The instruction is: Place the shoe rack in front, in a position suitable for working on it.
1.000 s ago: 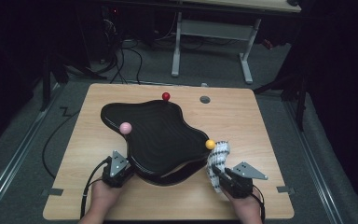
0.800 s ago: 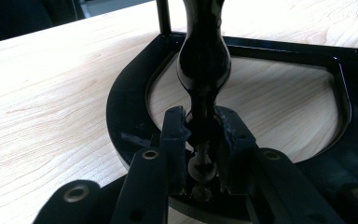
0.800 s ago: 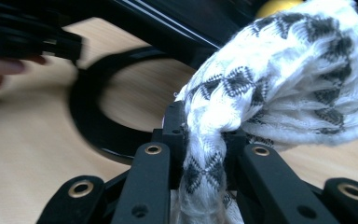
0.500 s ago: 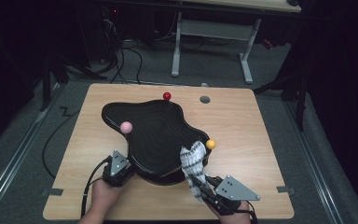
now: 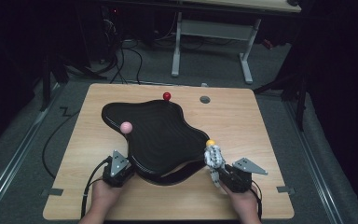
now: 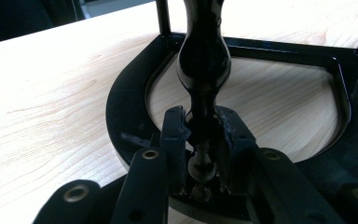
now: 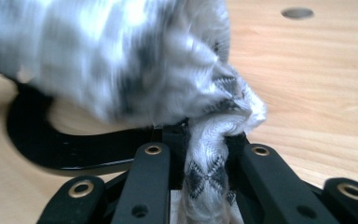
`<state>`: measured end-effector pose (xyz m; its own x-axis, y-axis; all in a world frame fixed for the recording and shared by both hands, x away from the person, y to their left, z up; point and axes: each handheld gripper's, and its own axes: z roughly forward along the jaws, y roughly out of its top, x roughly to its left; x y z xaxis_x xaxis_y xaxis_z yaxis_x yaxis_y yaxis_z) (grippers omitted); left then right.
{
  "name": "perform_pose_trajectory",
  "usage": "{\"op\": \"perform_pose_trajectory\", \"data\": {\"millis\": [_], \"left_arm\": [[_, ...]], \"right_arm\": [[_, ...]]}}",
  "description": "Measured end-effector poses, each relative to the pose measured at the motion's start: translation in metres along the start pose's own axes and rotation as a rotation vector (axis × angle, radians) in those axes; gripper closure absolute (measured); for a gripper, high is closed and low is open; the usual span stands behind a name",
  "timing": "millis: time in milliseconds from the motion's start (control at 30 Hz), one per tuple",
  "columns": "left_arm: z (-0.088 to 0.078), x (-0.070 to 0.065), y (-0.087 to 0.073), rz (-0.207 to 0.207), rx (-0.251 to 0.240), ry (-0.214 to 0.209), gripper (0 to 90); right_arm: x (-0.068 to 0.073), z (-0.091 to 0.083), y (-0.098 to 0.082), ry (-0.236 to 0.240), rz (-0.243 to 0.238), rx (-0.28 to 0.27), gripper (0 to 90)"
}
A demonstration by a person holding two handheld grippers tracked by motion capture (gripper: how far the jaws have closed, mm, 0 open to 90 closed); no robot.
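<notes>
Right gripper point(image 5: 214, 169) near bottom right of the wooden table point(image 5: 242, 116), jaws pinched tight on a bunched white-and-grey patterned sock point(image 5: 213, 157); in the right gripper view the sock point(image 7: 205, 140) is squeezed between the two black jaws, and the rest of it balloons up and to the left of them, blurred. From the high view the sock stands up from the jaw tips, and its top end sits right at the yellow ball point(image 5: 210, 143) on the near right tip of the black wavy-edged stand point(image 5: 158, 133); can't tell whether it is pulled over the ball or just against it. Left gripper point(image 5: 121, 169) at bottom left, jaws closed on a thin black turned post point(image 6: 204, 84) of the stand's frame; the left gripper view shows the post clamped between the pads, with the stand's curved black base ring point(image 6: 126, 107) lying flat on the table behind it. The sock is well apart from the left gripper, across the stand's near edge. A pink ball point(image 5: 126, 126) sits on the left lobe of the stand, a red ball point(image 5: 167, 96) at its far edge. Small grey round hole point(image 5: 205, 99) in the table beyond the stand, also visible in the right gripper view point(image 7: 297, 13). Both hands point(image 5: 103, 198) grip the gripper bodies from the bottom edge.
</notes>
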<state>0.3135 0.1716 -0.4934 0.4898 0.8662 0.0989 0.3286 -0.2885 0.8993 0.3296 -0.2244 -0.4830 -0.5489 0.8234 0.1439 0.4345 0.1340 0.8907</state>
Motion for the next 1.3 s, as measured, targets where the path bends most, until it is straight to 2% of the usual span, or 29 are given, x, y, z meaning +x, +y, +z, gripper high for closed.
{"op": "perform_pose_trajectory", "data": {"millis": [67, 100, 233, 267, 300, 367, 500, 533, 600, 633, 667, 733, 767, 800, 867, 967, 1000, 1033, 1100, 1133, 1167, 1300], "left_arm": [[0.0, 0.0, 0.0, -0.002, 0.001, -0.002, 74.3], [0.0, 0.0, 0.0, -0.002, 0.0, -0.002, 74.3], [0.0, 0.0, 0.0, -0.003, -0.002, -0.003, 74.3], [0.0, 0.0, 0.0, -0.002, -0.003, -0.004, 74.3], [0.0, 0.0, 0.0, -0.002, -0.003, -0.004, 74.3], [0.0, 0.0, -0.001, -0.001, -0.004, -0.006, 74.3], [0.0, -0.001, -0.001, 0.0, -0.006, -0.008, 74.3], [0.0, -0.001, -0.001, 0.0, -0.006, -0.008, 74.3], [0.0, -0.001, -0.001, -0.001, -0.006, -0.008, 74.3], [0.0, -0.001, -0.001, -0.001, -0.006, -0.008, 74.3], [0.0, -0.001, -0.001, -0.001, -0.007, -0.008, 74.3], [0.0, 0.0, -0.001, -0.002, -0.007, -0.01, 74.3], [0.0, 0.0, -0.001, -0.002, -0.007, -0.01, 74.3], [0.0, 0.0, -0.001, -0.002, -0.006, -0.011, 74.3], [0.0, 0.0, -0.001, -0.003, -0.007, -0.011, 74.3], [0.0, 0.0, -0.001, -0.002, -0.007, -0.012, 74.4], [0.0, 0.0, -0.001, -0.002, -0.007, -0.012, 74.3], [0.0, 0.0, -0.001, -0.002, -0.007, -0.013, 74.3], [0.0, -0.001, -0.001, -0.002, -0.009, -0.018, 74.3], [0.0, -0.001, -0.001, -0.002, -0.009, -0.018, 74.3], [0.001, -0.001, -0.001, 0.0, -0.01, -0.02, 74.3], [0.001, -0.002, -0.001, -0.001, -0.01, -0.023, 74.3]], "right_arm": [[-0.002, 0.006, -0.001, -0.01, 0.001, 0.02, 79.0], [-0.001, 0.011, -0.001, -0.005, 0.004, 0.034, 78.9], [0.001, 0.014, -0.001, 0.028, 0.014, 0.033, 78.8], [0.002, 0.013, -0.001, 0.058, 0.008, 0.022, 78.7], [0.002, 0.013, -0.001, 0.058, 0.008, 0.022, 78.7], [0.007, 0.006, 0.001, 0.102, -0.007, -0.006, 78.7], [0.024, -0.004, 0.006, 0.159, -0.043, -0.04, 78.7], [0.024, -0.004, 0.006, 0.159, -0.043, -0.04, 78.7], [0.044, -0.01, 0.012, 0.221, -0.085, -0.071, 78.7], [0.044, -0.01, 0.012, 0.221, -0.085, -0.071, 78.7], [0.051, -0.011, 0.014, 0.243, -0.096, -0.081, 78.7], [0.074, -0.015, 0.021, 0.307, -0.137, -0.111, 78.7], [0.074, -0.015, 0.021, 0.307, -0.137, -0.111, 78.7], [0.087, -0.017, 0.024, 0.344, -0.167, -0.129, 78.6], [0.092, -0.018, 0.026, 0.346, -0.178, -0.138, 78.5], [0.089, -0.017, 0.025, 0.327, -0.168, -0.134, 78.4], [0.083, -0.016, 0.023, 0.306, -0.152, -0.129, 78.4], [0.071, -0.013, 0.021, 0.272, -0.117, -0.12, 78.4], [0.056, -0.01, 0.018, 0.219, -0.09, -0.109, 78.3], [0.056, -0.01, 0.018, 0.219, -0.09, -0.109, 78.3], [0.042, -0.007, 0.015, 0.166, -0.045, -0.098, 78.3], [0.015, 0.0, 0.01, 0.068, 0.028, -0.084, 78.3]]}}
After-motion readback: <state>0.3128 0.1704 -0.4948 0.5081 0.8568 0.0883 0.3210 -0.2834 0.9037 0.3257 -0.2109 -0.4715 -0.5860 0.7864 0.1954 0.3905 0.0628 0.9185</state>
